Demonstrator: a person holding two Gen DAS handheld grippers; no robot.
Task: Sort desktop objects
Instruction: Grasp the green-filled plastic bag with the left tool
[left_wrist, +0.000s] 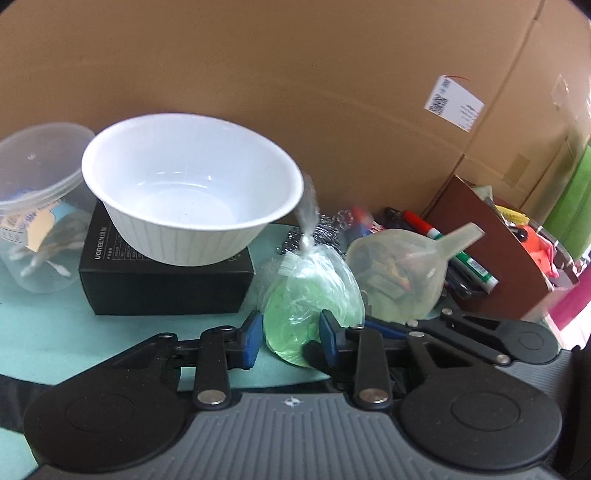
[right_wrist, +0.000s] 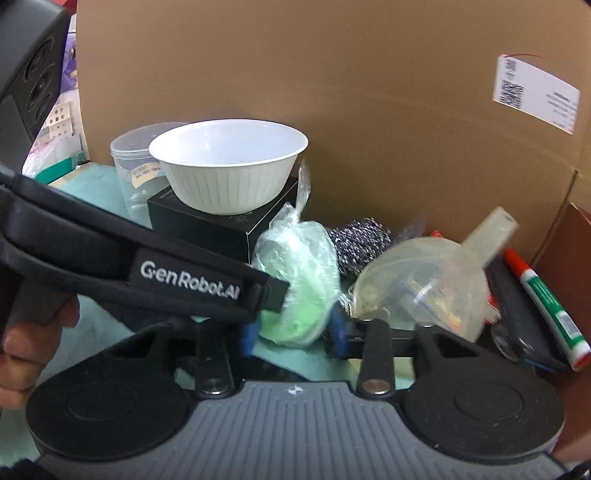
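Note:
A green lump in a knotted clear plastic bag (left_wrist: 310, 295) lies on the teal mat (left_wrist: 44, 332), just ahead of both grippers. My left gripper (left_wrist: 291, 339) has its blue pads against the bag's two sides. The right gripper's black linkage (left_wrist: 480, 332) reaches in from the right. In the right wrist view the same bag (right_wrist: 299, 280) sits between the blue pads of my right gripper (right_wrist: 293, 334), which touch its lower sides. The left gripper's strapped body (right_wrist: 184, 280) crosses in front and hides the bag's left edge. A hand (right_wrist: 22, 332) holds it.
A white bowl (left_wrist: 192, 184) rests on a black box (left_wrist: 162, 288), beside a clear lidded container (left_wrist: 37, 206). Right of the bag: a translucent funnel (left_wrist: 406, 273), a steel scourer (right_wrist: 360, 240), a red-green marker (right_wrist: 546, 299), a brown organizer (left_wrist: 498, 258). A cardboard box (left_wrist: 295, 74) walls the back.

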